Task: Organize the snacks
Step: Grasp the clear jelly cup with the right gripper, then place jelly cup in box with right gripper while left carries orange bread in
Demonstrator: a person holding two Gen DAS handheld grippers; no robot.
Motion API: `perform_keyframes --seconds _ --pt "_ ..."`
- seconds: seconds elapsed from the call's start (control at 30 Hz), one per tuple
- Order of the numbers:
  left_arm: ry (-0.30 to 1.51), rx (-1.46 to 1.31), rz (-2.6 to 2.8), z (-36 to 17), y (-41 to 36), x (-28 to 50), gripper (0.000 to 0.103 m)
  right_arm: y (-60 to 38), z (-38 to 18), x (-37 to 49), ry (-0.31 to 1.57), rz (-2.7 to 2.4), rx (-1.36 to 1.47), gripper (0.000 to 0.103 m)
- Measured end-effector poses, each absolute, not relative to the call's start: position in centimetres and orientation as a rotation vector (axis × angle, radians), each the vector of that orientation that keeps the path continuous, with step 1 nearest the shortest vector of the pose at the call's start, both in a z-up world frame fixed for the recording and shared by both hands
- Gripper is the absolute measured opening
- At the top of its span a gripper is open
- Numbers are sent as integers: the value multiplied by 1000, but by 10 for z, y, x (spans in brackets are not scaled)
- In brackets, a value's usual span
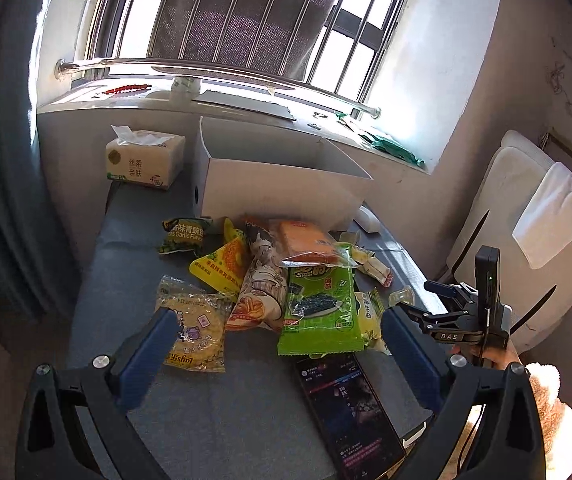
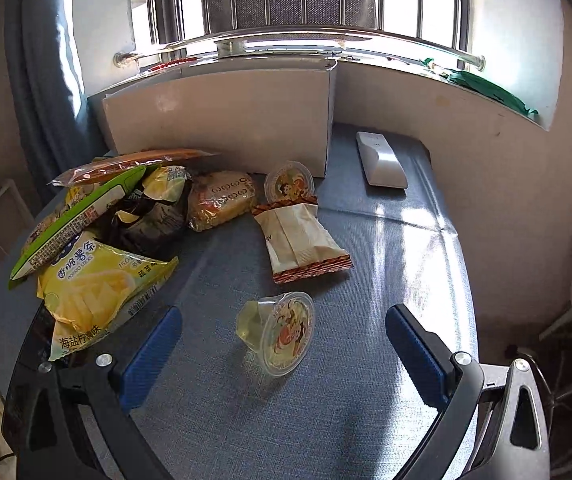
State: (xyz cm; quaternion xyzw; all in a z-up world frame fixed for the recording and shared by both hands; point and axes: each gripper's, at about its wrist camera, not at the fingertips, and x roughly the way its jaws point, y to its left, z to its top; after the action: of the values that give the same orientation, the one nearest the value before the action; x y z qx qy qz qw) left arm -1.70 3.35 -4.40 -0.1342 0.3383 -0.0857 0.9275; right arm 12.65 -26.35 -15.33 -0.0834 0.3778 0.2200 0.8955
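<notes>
A heap of snack packets lies on the grey table (image 1: 226,420) before an open white box (image 1: 282,190). In the left wrist view my left gripper (image 1: 278,328) stands open above the near edge of the heap, with a green seaweed pack (image 1: 320,312) and a yellow round cake pack (image 1: 196,328) between its fingers' line. My right gripper (image 2: 284,332) is open too, low over the table, with a jelly cup (image 2: 280,330) lying on its side between its fingers, untouched. Beyond it lie a wafer packet (image 2: 300,240), a second jelly cup (image 2: 289,181) and a yellow potato-stick bag (image 2: 94,288).
A phone (image 1: 346,408) with a lit screen lies near the front edge. A tissue box (image 1: 144,158) stands left of the white box, a white remote (image 2: 382,160) to its right. Window sill and wall close the far side. A hand holds the right gripper (image 1: 482,316).
</notes>
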Motion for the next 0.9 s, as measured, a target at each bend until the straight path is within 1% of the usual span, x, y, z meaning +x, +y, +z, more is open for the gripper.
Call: perform_keyframes --seconds 0.17,0.2,0.27,0.3,0.33,0.57,0.67,0.8,0.9 --pt "703 -272 -180 -47 31 -16 103 -260 -163 130 817 480 -164 103" --pt "707 -268 -177 -47 30 -15 103 -259 -164 131 821 484 -167 101" --pt "710 -262 -180 -47 28 -14 103 -258 -166 134 842 490 -163 85" --pt "712 -261 -185 -47 27 -13 103 -258 -168 135 854 491 -167 60" --pt "713 -258 -187 -47 26 -13 103 -257 -171 137 871 475 -184 50" --pt "730 -248 -204 -47 18 0 103 -266 -164 126 843 515 -150 49" --pt "749 -217 -233 -44 9 18 103 -273 -153 118 825 506 -110 49" --pt "828 -169 -261 -43 -10 67 103 -287 -129 105 776 503 -40 49" --pt "925 -148 -250 -50 -25 115 103 -295 -113 92 740 499 6 49"
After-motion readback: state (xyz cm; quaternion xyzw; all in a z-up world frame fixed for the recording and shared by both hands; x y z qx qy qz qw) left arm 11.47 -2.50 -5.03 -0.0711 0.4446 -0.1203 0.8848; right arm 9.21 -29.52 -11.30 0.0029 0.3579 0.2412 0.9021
